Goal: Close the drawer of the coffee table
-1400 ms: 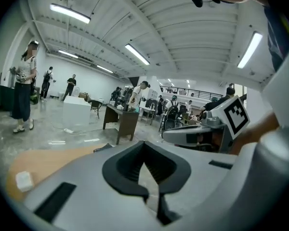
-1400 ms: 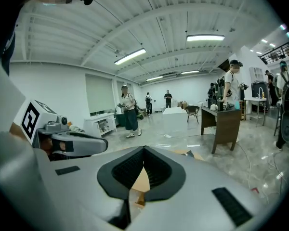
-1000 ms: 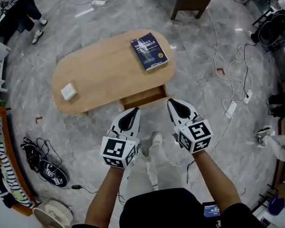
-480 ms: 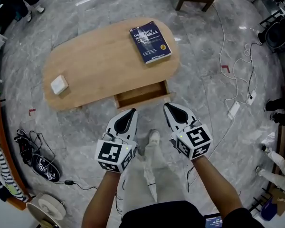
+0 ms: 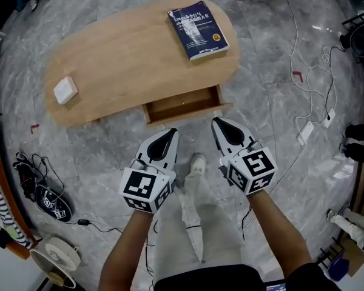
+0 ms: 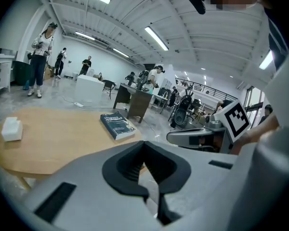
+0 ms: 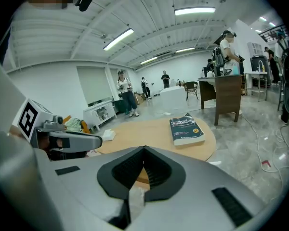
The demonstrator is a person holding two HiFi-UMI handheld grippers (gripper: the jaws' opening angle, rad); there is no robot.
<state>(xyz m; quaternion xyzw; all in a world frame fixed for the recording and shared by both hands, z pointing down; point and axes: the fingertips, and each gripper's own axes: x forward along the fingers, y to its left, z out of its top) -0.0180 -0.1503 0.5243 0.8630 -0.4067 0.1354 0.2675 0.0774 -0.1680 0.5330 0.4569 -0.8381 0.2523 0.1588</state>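
- Far ahead of my left jaws and off to their left, a small white block [image 5: 65, 90] is lying on the coffee table [image 5: 121, 53]. It is showing no print that I can make out, and I judge it is playing no part in this job.
- I am holding my left gripper [image 5: 169, 133] with its jaws pressed together tip to tip, gripping nothing. A closed tip makes a blunt nose, which I judge suits a push better than a grasp. Its cube is showing only a black-and-white square pattern, no words.
- The drawer [image 5: 183, 104] is standing pulled out from the table's near edge, just ahead of both pairs of jaws and apart from them. Its front panel is facing me and, as I judge it, is waiting to be pushed away from me.
- My right gripper [image 5: 219, 123] is pointing at the drawer's right end, its jaws likewise closed on each other and empty. It is near the front panel but not touching it. I am carrying the two grippers side by side, probably so the push lands evenly and the drawer slides in straight.
- Well beyond my right jaws, a dark blue book [image 5: 198, 22] is lying flat on the table top. It is carrying white lettering and a round yellow mark, too small for me to read.
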